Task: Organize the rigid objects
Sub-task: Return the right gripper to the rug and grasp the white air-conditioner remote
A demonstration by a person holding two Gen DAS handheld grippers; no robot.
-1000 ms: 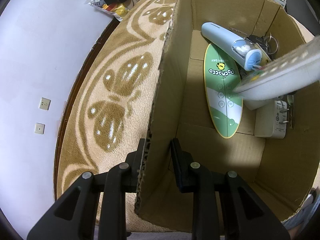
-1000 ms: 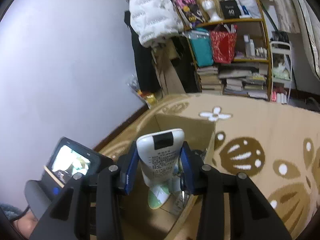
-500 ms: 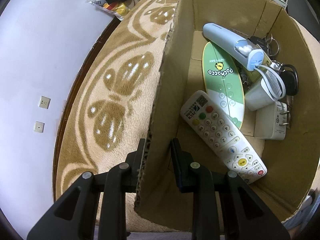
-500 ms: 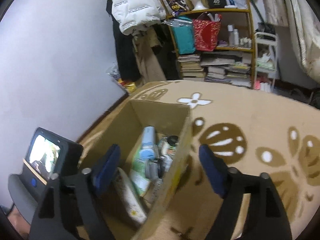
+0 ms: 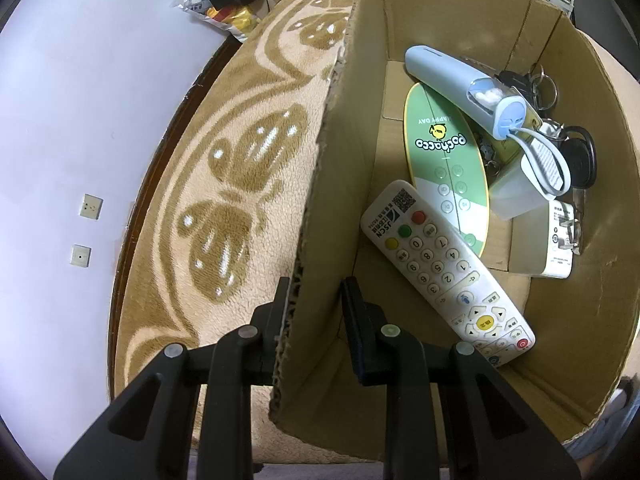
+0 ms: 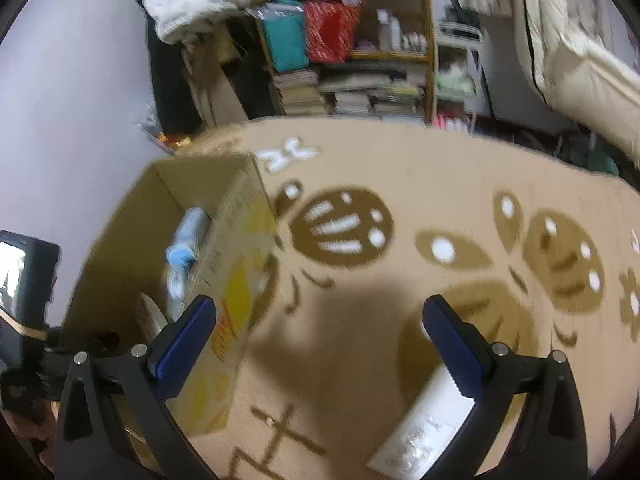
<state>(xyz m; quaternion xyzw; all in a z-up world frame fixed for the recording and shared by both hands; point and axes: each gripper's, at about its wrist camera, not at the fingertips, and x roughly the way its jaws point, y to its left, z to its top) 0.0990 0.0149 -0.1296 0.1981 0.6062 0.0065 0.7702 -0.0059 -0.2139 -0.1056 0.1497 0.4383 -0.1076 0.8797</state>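
Swinging away now: my right gripper point(image 6: 318, 320) has left the box and come out over the rug point(image 6: 420, 184), jaws spread wide and empty, where a second ago it carried the white remote point(image 5: 444, 268) above the opening. That remote now lies flat in the cardboard box point(image 5: 360, 128), buttons up, angled from the middle of the floor toward the near right corner, its top end overlapping the green oval Pochacco panel point(image 5: 444, 160).

Biggest thing first: the tan rug with brown butterfly shapes fills the floor, and the box stands on it close to the pale wall point(image 5: 72, 128). Behind, in the right wrist view, I see a wooden shelf point(image 6: 360, 44) crammed with books and bags, somewhat blurred.

Inside the box, the light blue tube-shaped case point(image 5: 460, 80) lies diagonally over the far end of the green panel. A white plug adapter point(image 5: 548, 240) sits against the right wall, just beside the remote. A bunch of keys point(image 5: 540, 84) is tucked in the far right corner, behind the blue case.

My left gripper point(image 5: 314, 308) straddles the box's near-left wall, one finger outside and one inside; the outer finger touches the cardboard, the inner one shows a gap.

On the rug by my right finger, a flat white packet point(image 6: 420, 436) lies, too blurred to read.
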